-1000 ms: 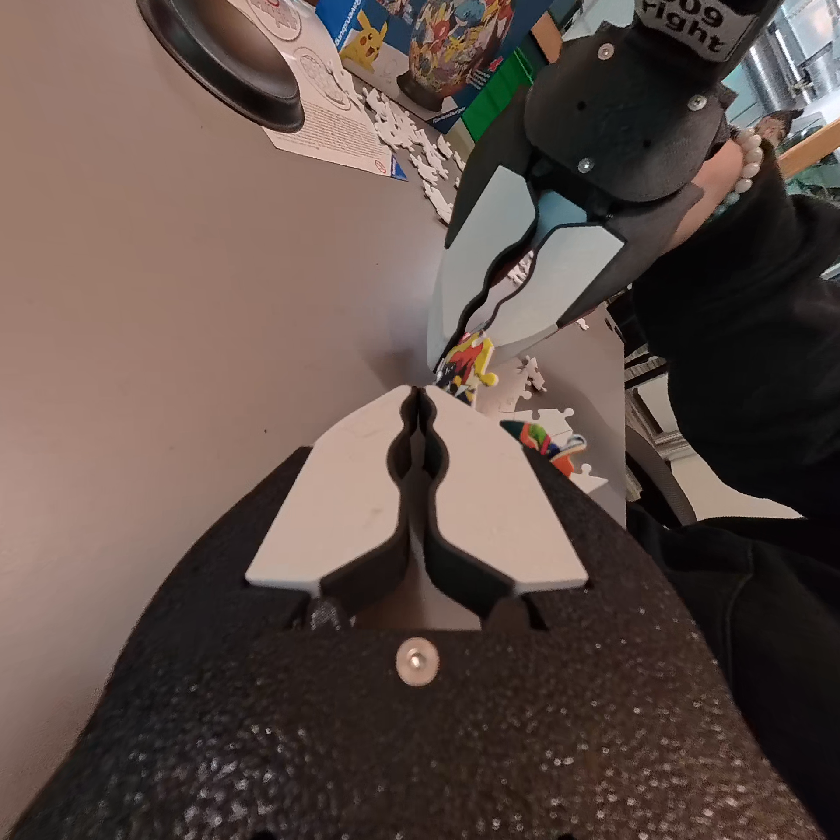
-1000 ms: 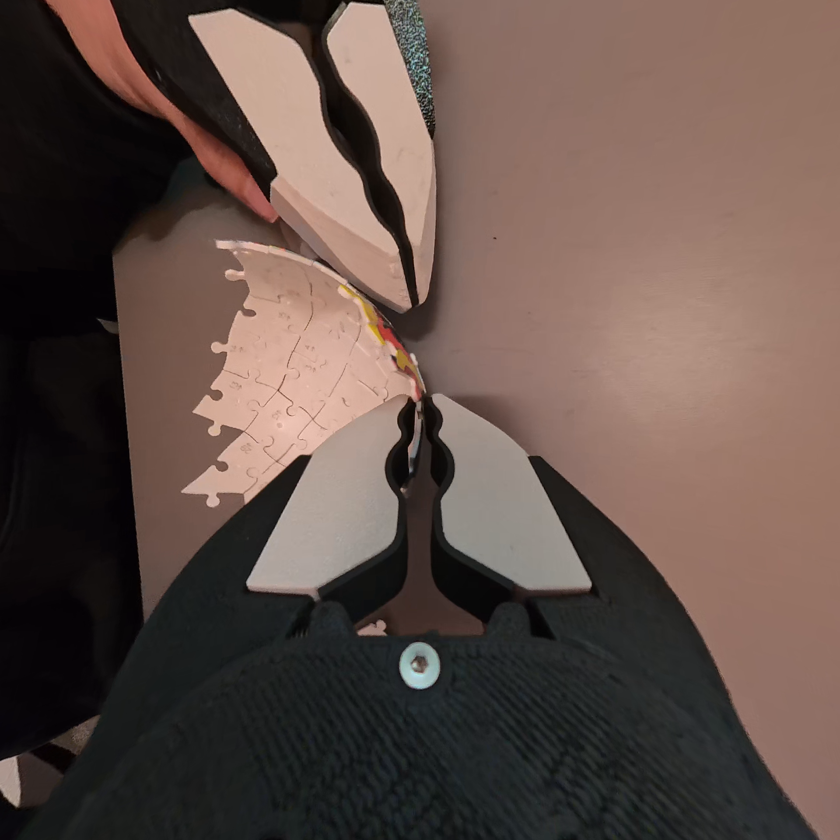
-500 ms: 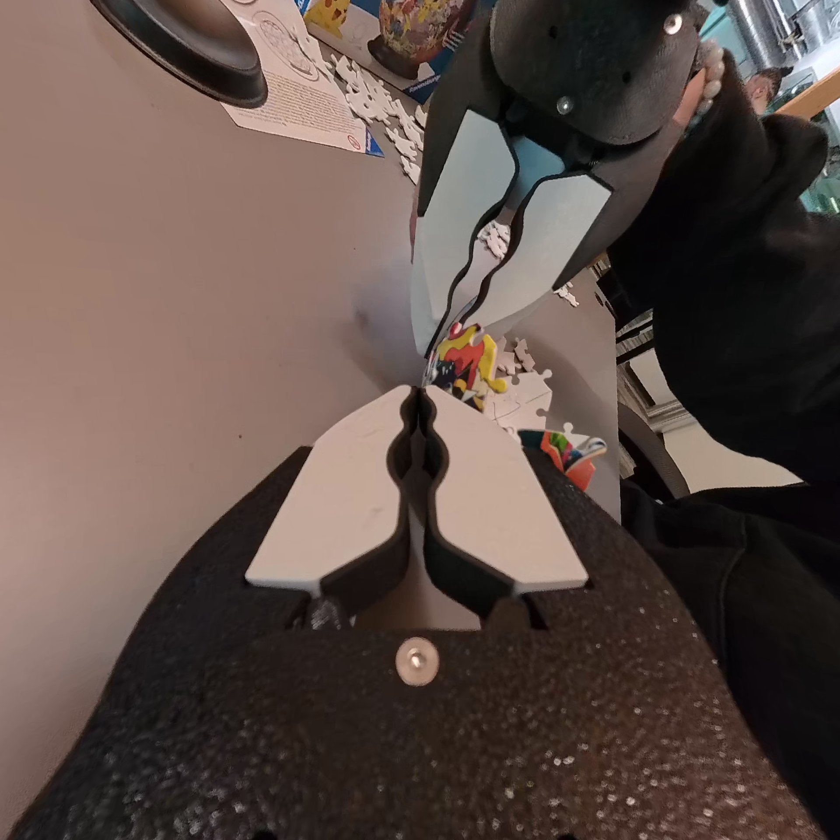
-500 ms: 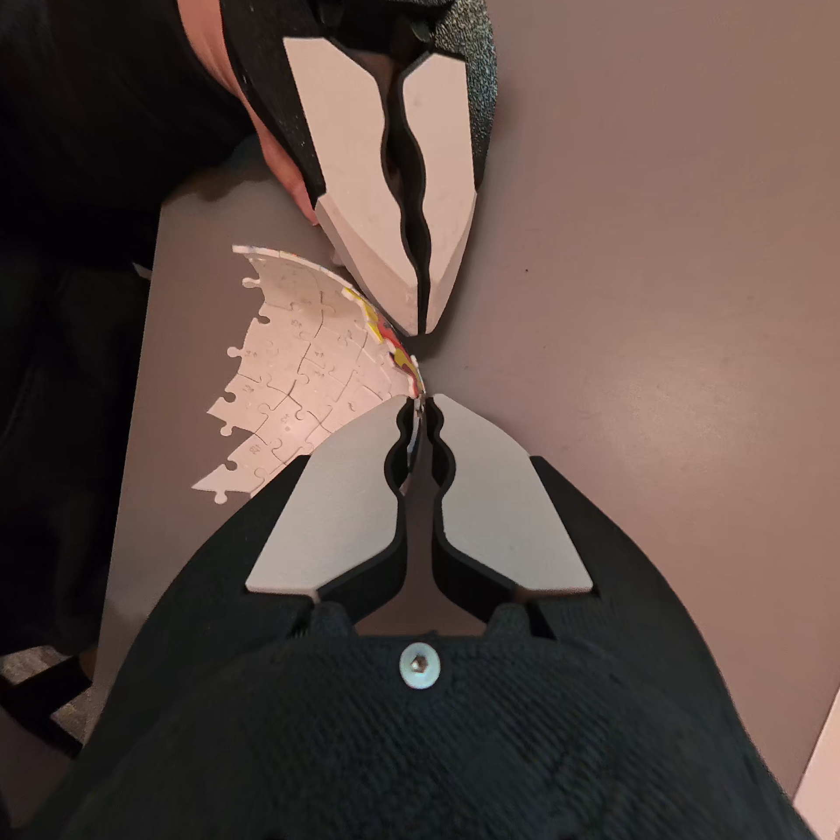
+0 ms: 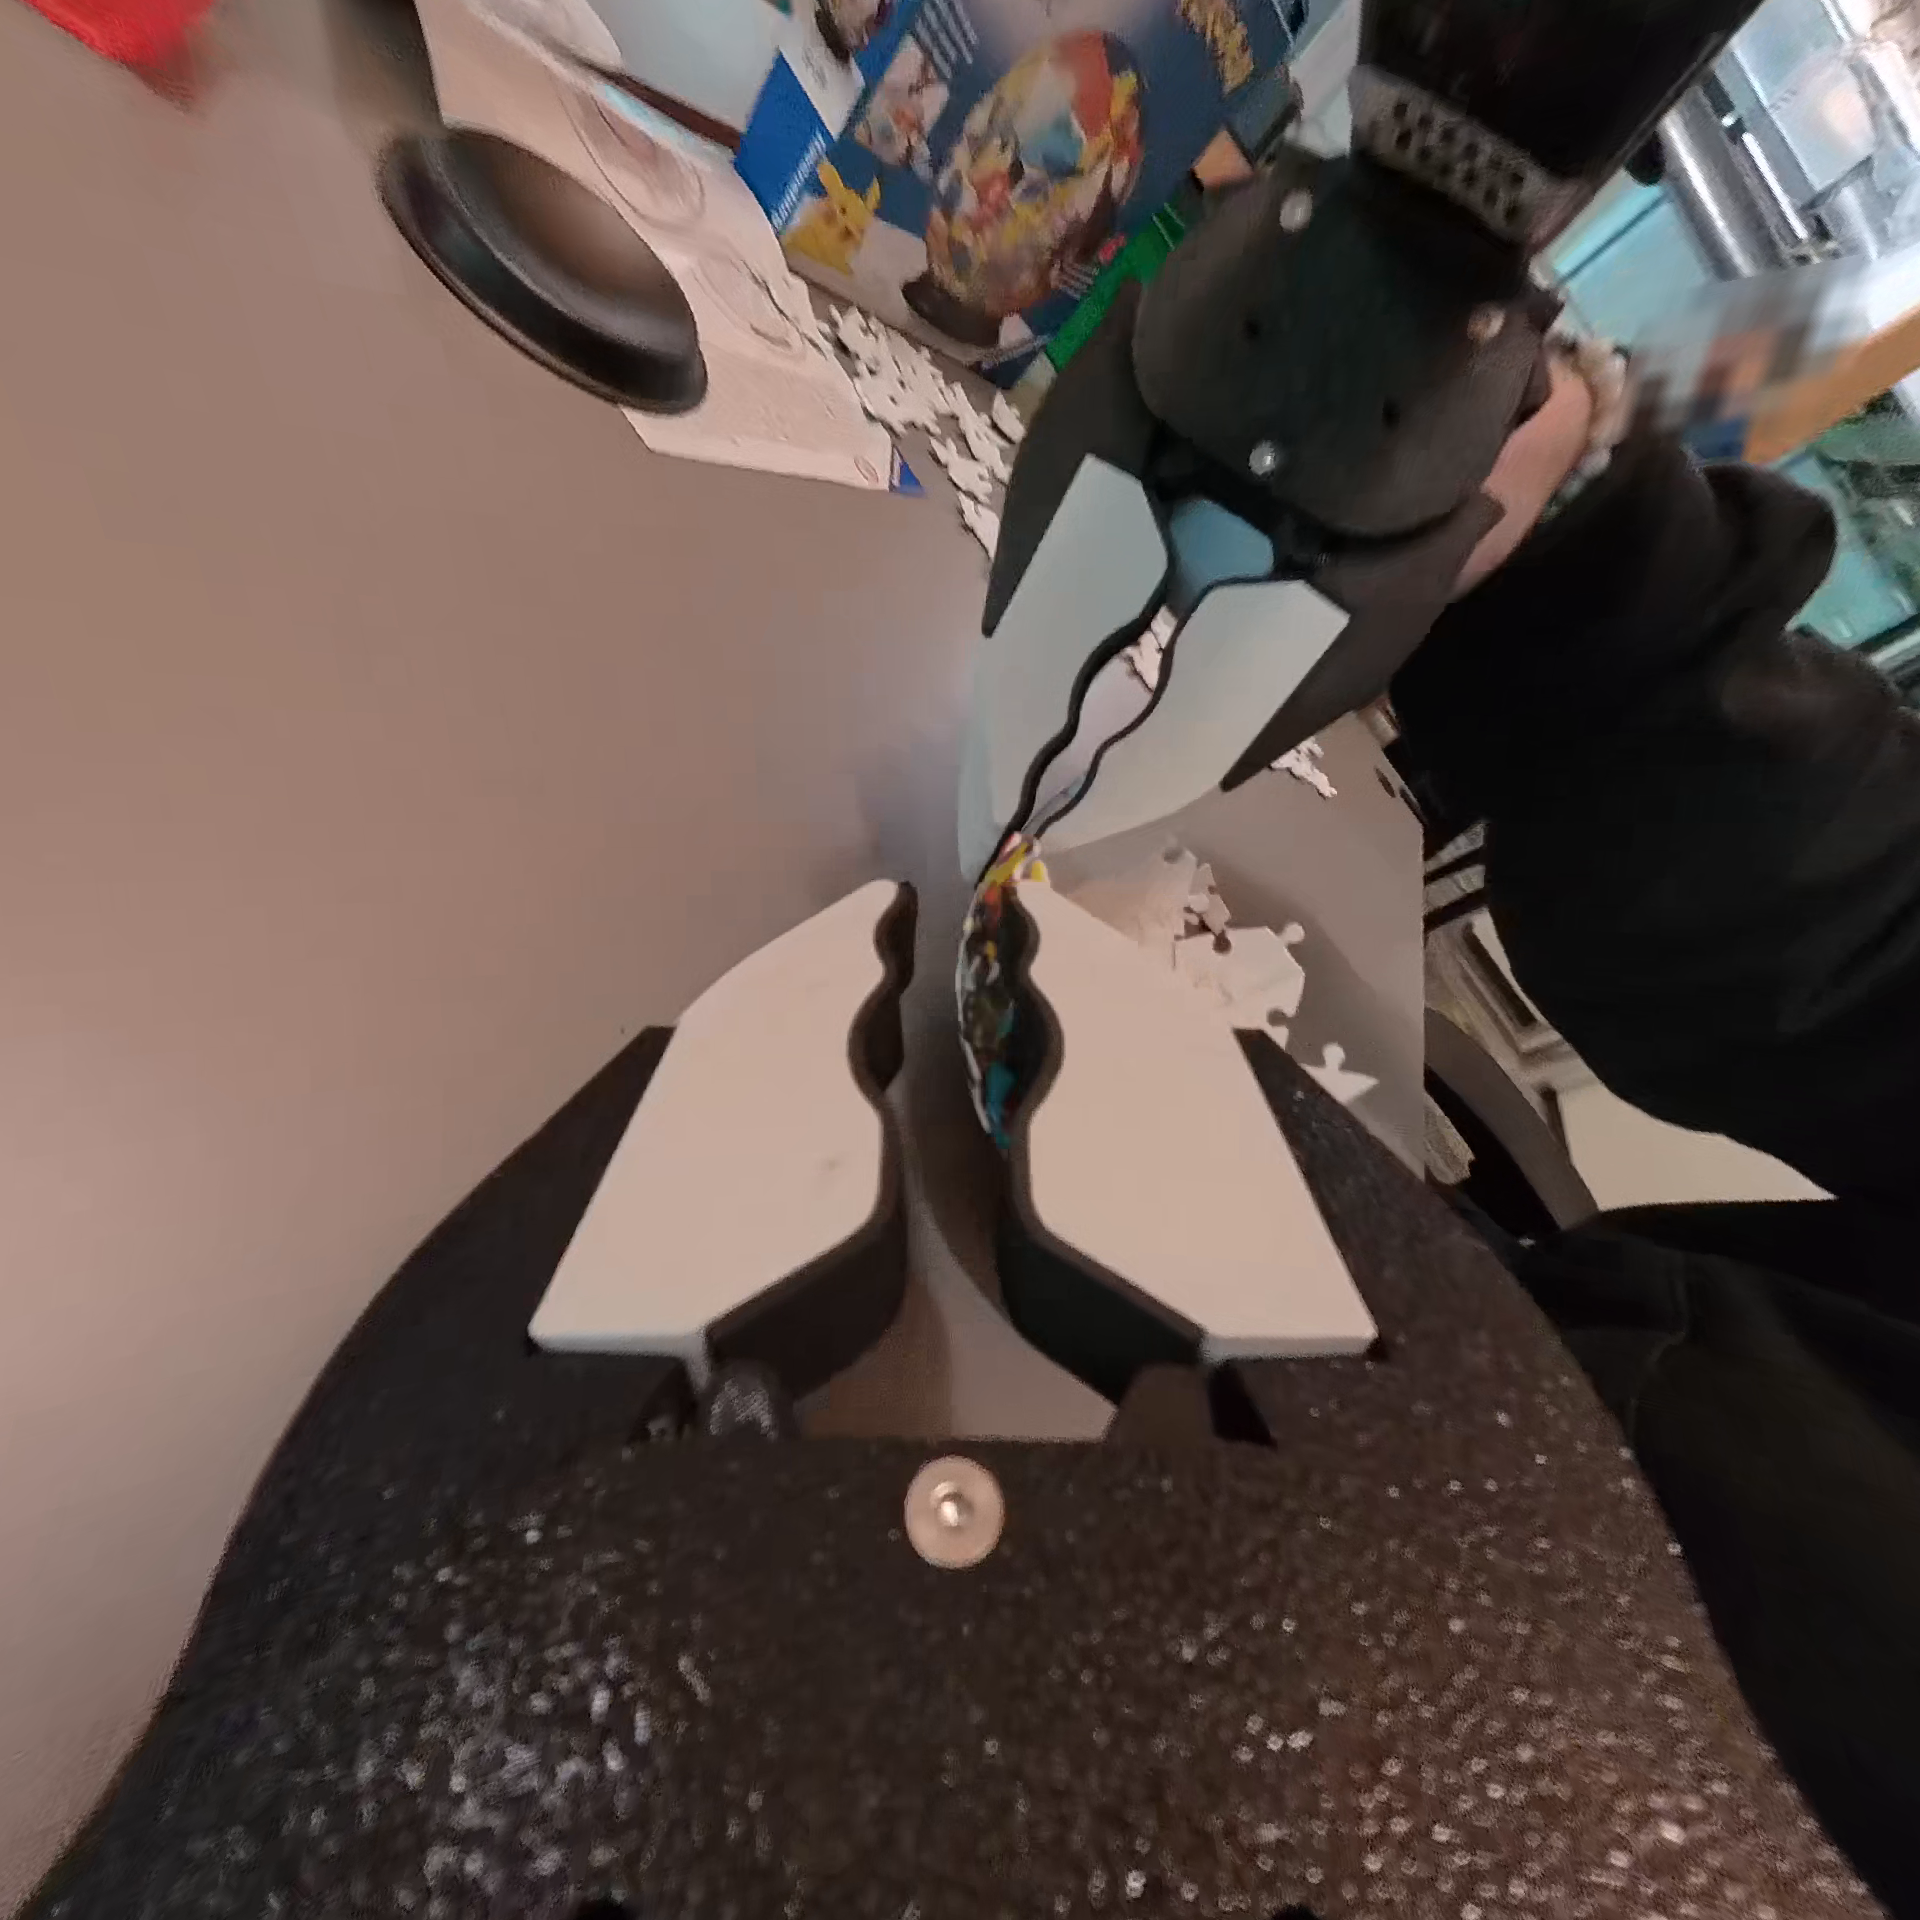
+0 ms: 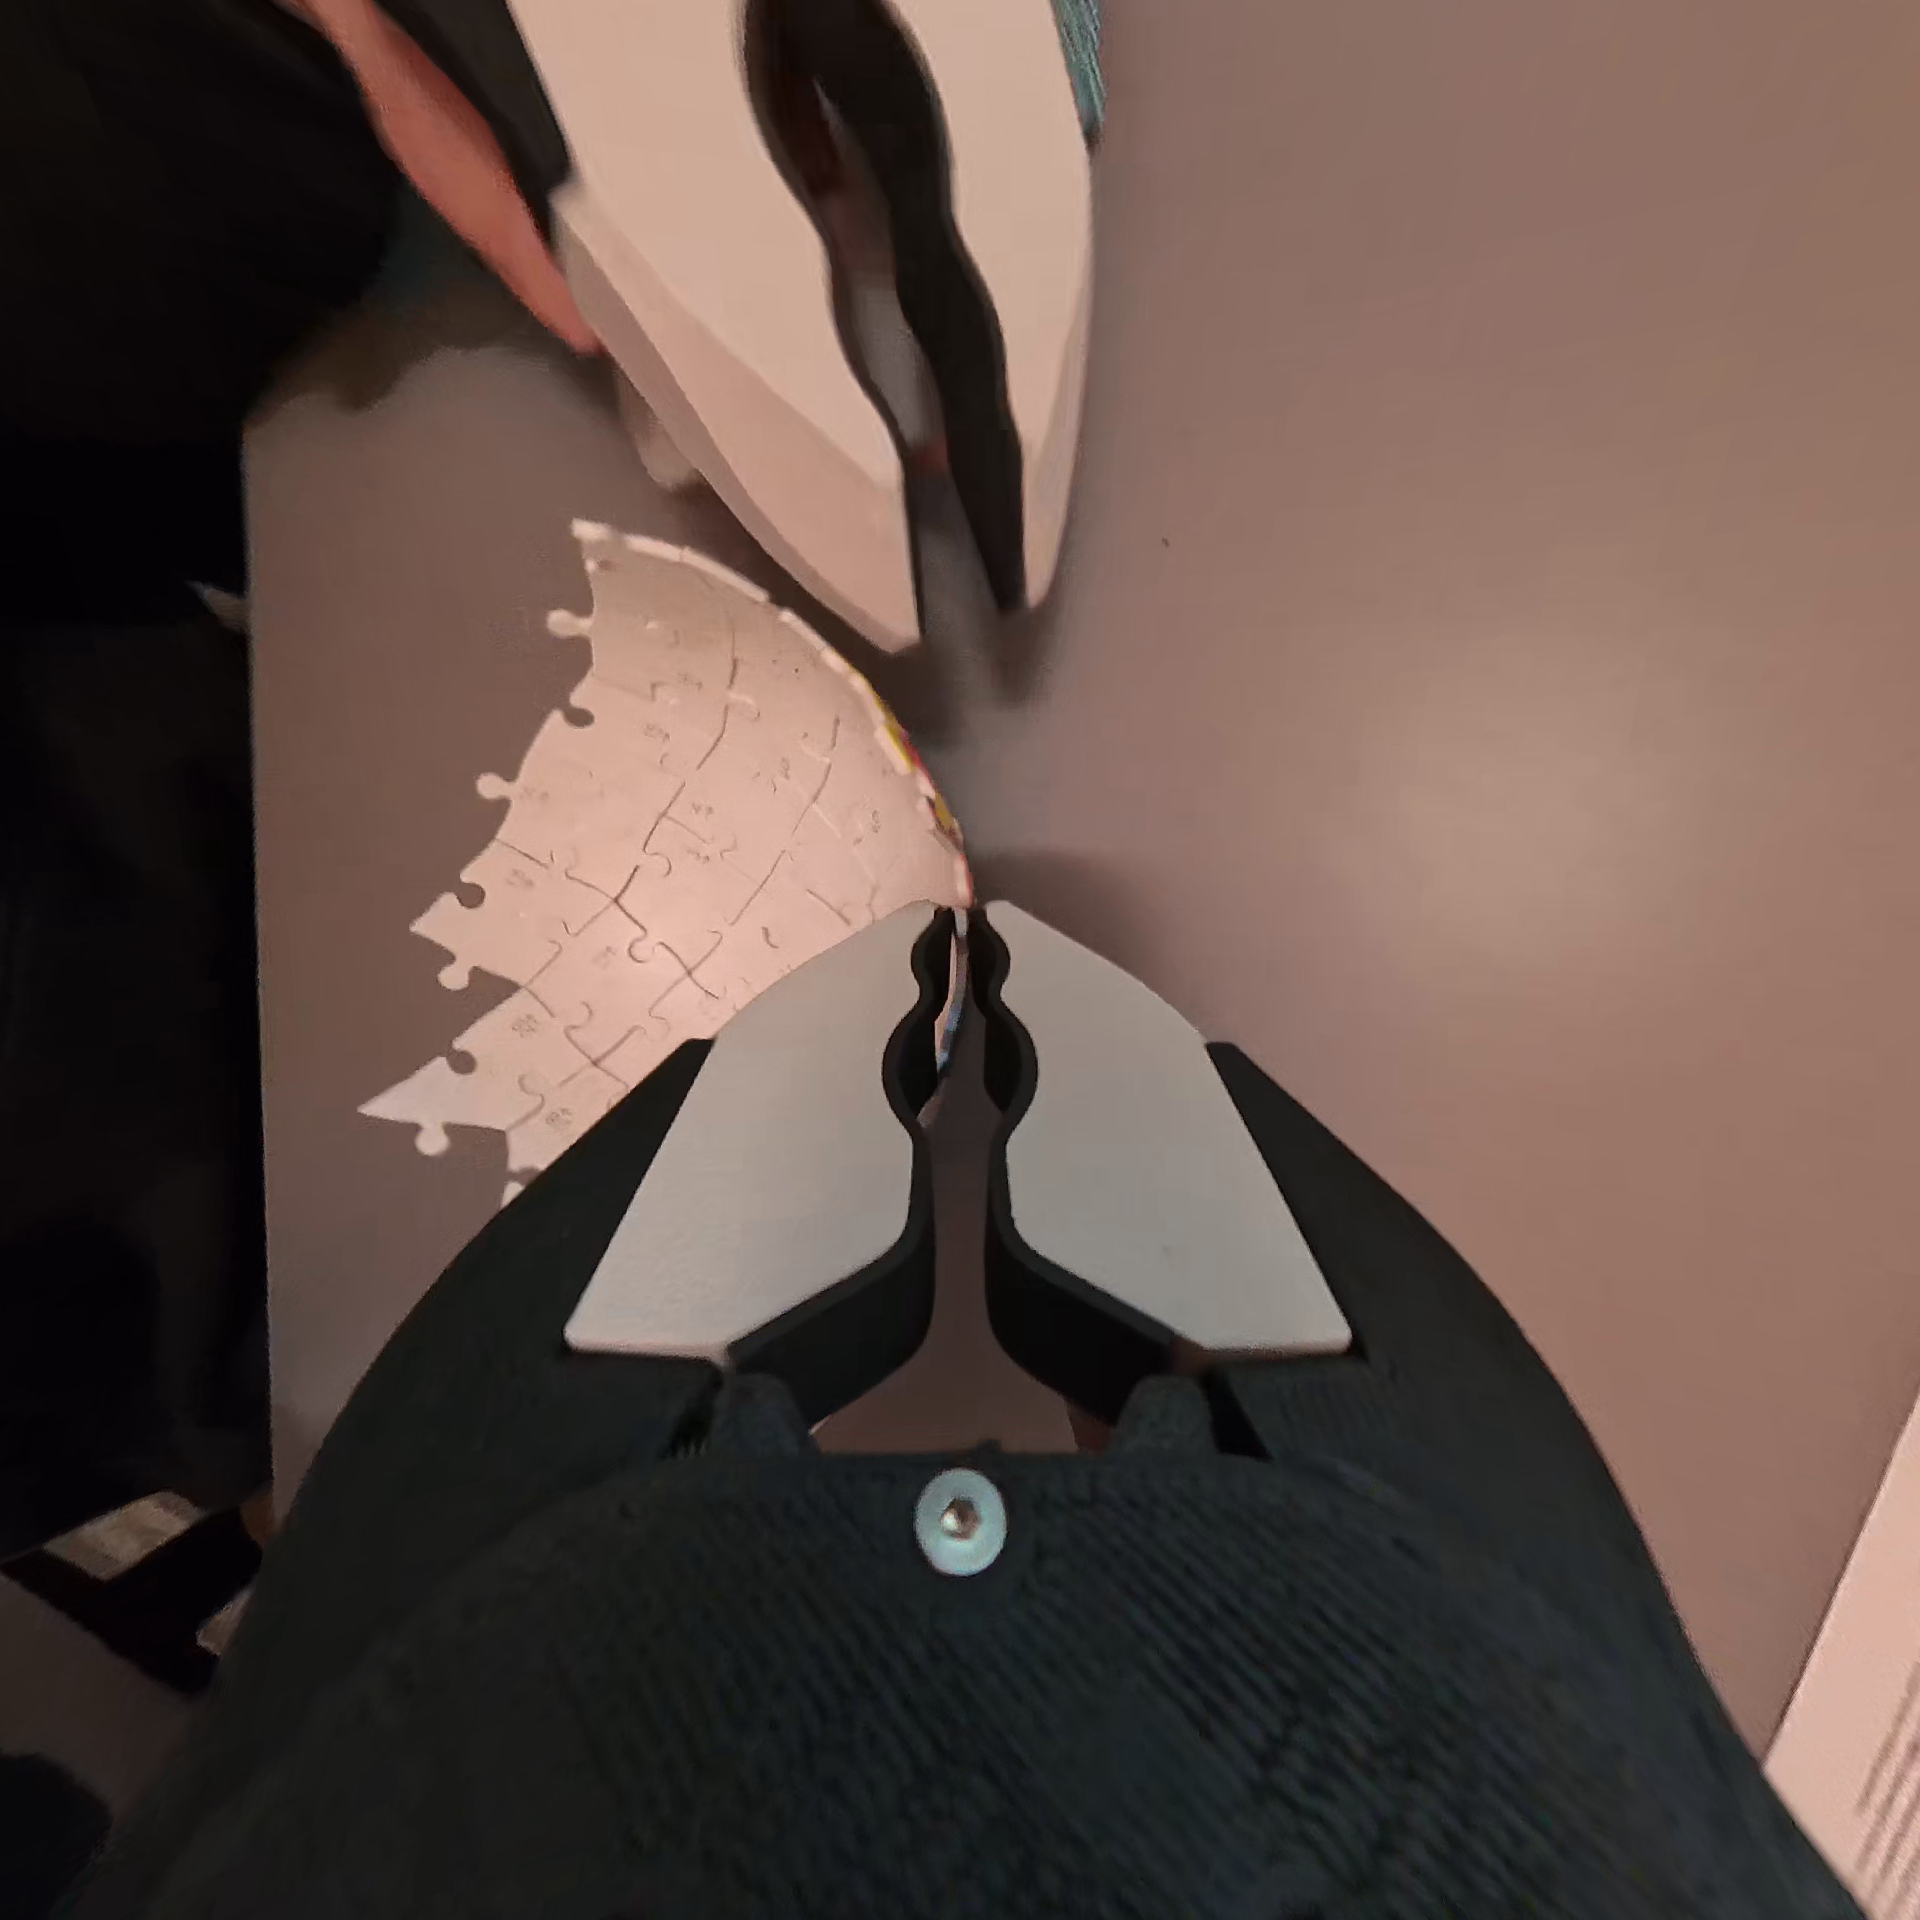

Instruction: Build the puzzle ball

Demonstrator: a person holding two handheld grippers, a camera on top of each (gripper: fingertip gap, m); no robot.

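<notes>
A curved section of joined puzzle pieces (image 6: 707, 831) stands on edge over the grey table (image 6: 1455, 623), white numbered back towards the camera. My right gripper (image 6: 961, 912) is shut on its coloured rim. In the left wrist view the same section (image 5: 987, 997) runs edge-on between my left gripper's (image 5: 964, 899) parted fingers, close to the right one, with a clear gap on the left side. The right gripper (image 5: 1023, 831) comes down from above onto the rim. In the right wrist view the left gripper (image 6: 956, 623) is blurred, open, and apart from the section.
A black ring stand (image 5: 540, 270), an instruction sheet (image 5: 758, 416), the puzzle box (image 5: 997, 187) and several loose white pieces (image 5: 935, 405) lie at the table's far end. A paper sheet (image 6: 1849, 1662) is at the lower right. A person's black sleeve (image 5: 1662, 831) is on the right.
My left gripper was shut on the section's rim and has now opened and drawn back from it. The right gripper keeps its hold on the rim.
</notes>
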